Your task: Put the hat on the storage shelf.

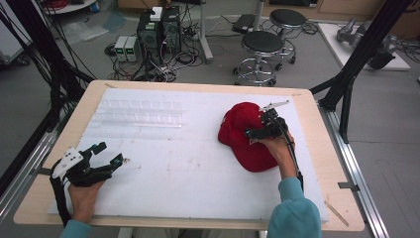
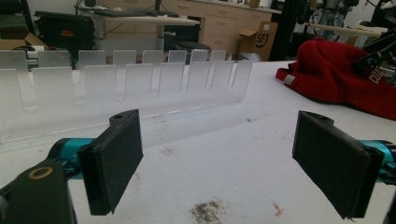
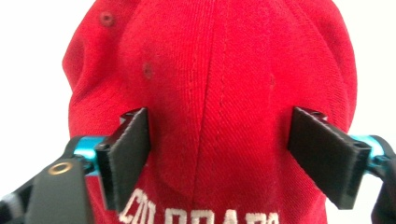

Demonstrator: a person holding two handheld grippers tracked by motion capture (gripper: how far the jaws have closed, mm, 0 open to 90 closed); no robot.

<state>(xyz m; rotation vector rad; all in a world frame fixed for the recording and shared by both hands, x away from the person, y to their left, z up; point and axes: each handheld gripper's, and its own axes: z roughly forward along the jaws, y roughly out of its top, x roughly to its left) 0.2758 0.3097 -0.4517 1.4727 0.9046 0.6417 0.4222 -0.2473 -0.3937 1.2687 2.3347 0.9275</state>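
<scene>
Here, on my left, the left claw [image 1: 110, 154] rests low on the white worktop [image 1: 188, 168] with its jaws spread wide and nothing between them; in the left gripper view only bare, faintly soiled surface lies between the two black pads [image 2: 116, 163]. Beyond it a clear acrylic rack [image 1: 141, 113] of slotted dividers stands along the far left of the worktop.

Toward the right, the red cap [image 1: 242, 136] lies on the worktop, crown up, well apart from the rack. My right claw [image 1: 256, 133] is set over it: in the right gripper view the jaws stand partly open on either side of the crown, with the red fabric bulging between them and white embroidered lettering [image 3: 201, 218] at the bottom edge. The left pad [image 3: 128, 154] lies against the cloth; I cannot tell whether the right pad presses it.
</scene>
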